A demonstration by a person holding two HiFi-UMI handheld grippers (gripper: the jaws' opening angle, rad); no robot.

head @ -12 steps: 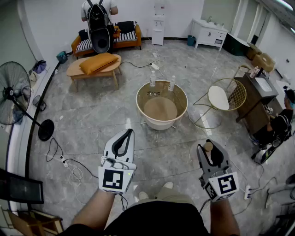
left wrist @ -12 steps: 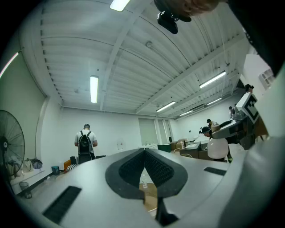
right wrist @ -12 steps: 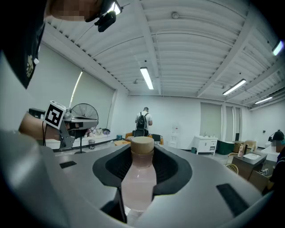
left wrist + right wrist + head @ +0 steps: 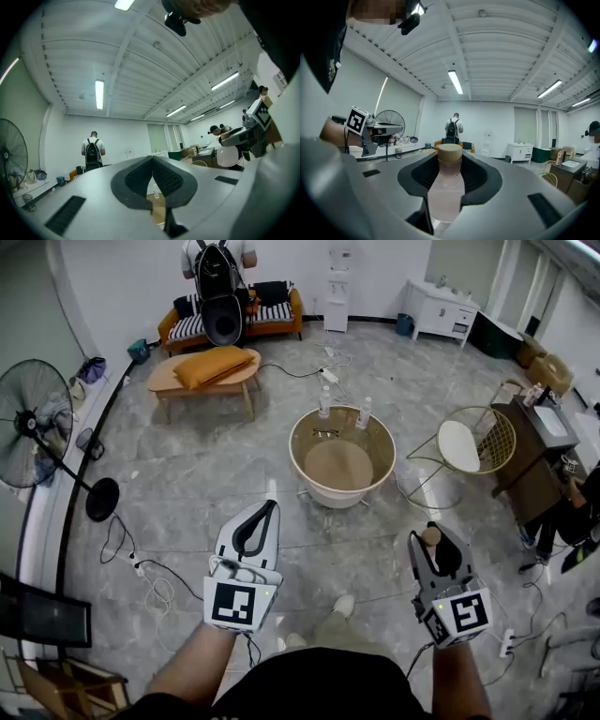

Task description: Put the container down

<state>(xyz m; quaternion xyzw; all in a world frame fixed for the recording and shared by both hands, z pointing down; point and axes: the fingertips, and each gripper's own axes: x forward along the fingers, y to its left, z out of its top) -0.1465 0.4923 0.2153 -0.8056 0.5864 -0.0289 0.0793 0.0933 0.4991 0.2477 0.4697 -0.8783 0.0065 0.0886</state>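
Note:
My right gripper [image 4: 434,542] is shut on a small clear bottle [image 4: 446,188] of pinkish liquid with a tan cap [image 4: 430,536]. The bottle stands upright between the dark pads [image 4: 480,176], held level over the floor. In the right gripper view the cap sits between the jaw tips [image 4: 450,159]. My left gripper [image 4: 268,509] is shut with nothing in it, and its jaw tips meet [image 4: 152,160]. Ahead of both grippers stands a round table with a raised rim [image 4: 298,465]. Two clear bottles [image 4: 324,401] [image 4: 364,412] stand at its far edge.
A pair of glasses [image 4: 325,433] lies on the round table. A wire chair [image 4: 466,446] and a dark cabinet [image 4: 534,460] stand to the right. A standing fan [image 4: 36,423] and floor cables [image 4: 150,582] are at the left. A person with a backpack [image 4: 221,282] stands at the sofa.
The head view has shifted slightly, so the room sits a little to the right. Both grippers keep their pose, and the right one still holds the bottle.

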